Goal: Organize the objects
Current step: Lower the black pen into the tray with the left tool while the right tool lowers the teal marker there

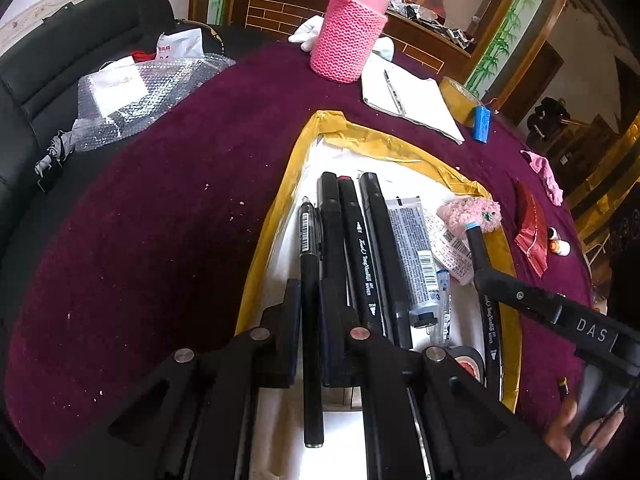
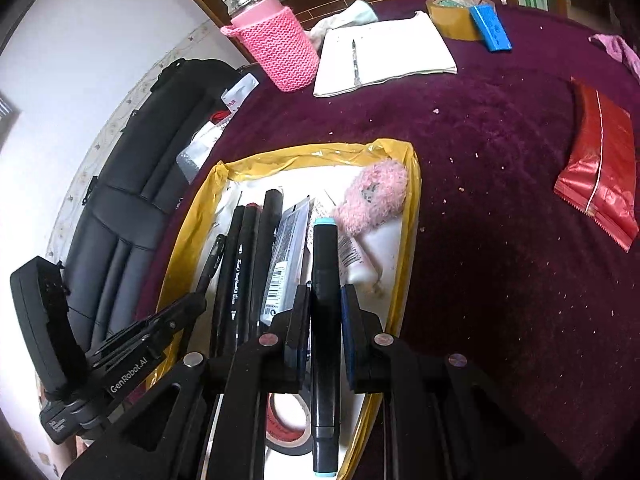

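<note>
A white tray with a yellow tape rim (image 1: 280,200) (image 2: 188,232) lies on the maroon tablecloth. It holds several black markers (image 1: 356,240) (image 2: 240,264), a grey tube (image 1: 412,256) (image 2: 286,248) and a pink fuzzy thing (image 1: 470,214) (image 2: 374,194). Over the tray's near left side, my left gripper (image 1: 311,312) is shut on a thin black pen (image 1: 310,320). My right gripper (image 2: 325,320) is shut on a black marker with a light-blue cap (image 2: 325,320) (image 1: 478,248) over the tray's right side. A roll of black tape (image 2: 286,420) (image 1: 468,360) lies under it.
A pink knitted bottle sleeve (image 1: 346,36) (image 2: 278,48), a white notebook with a pen (image 1: 412,98) (image 2: 380,56), a brown tape roll (image 2: 452,16), a blue battery (image 1: 482,122) (image 2: 490,26) and a red foil pouch (image 2: 600,164) (image 1: 530,228) lie on the cloth. A black chair (image 1: 60,60) stands left with bubble wrap (image 1: 132,96).
</note>
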A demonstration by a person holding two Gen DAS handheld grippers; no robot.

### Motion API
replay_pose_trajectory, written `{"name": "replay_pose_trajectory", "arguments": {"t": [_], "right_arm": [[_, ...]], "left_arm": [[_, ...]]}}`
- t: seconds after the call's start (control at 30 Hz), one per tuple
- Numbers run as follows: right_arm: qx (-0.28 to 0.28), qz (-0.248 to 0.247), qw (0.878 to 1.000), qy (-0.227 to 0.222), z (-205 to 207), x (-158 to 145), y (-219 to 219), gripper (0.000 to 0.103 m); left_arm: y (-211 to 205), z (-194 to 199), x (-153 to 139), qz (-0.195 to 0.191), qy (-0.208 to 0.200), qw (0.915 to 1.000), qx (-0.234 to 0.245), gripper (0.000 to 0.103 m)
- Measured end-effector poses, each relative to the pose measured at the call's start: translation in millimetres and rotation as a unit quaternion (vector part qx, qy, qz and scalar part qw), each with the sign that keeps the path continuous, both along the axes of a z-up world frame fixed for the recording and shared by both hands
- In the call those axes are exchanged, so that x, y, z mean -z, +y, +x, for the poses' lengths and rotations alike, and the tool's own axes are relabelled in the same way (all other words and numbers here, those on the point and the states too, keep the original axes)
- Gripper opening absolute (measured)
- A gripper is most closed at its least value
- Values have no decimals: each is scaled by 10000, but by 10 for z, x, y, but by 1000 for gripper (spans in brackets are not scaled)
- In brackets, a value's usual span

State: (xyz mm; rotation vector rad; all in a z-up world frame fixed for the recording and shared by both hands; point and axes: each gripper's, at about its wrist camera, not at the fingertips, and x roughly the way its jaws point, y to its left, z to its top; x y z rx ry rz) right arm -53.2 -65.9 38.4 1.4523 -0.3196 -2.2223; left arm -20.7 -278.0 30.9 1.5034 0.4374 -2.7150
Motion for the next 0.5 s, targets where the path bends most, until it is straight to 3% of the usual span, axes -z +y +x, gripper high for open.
{"name": "replay_pose_trajectory", "arguments": {"t": [0.2,0.5], "right_arm": [[52,-75,9999,80,53,-34,26,17],[-192,-6,9983,549,272,-267,-15,41]], "left_arm": [[60,-8,-6,-141,5,9998,131,15],[132,77,-61,-260,137,9995,153,36]]}}
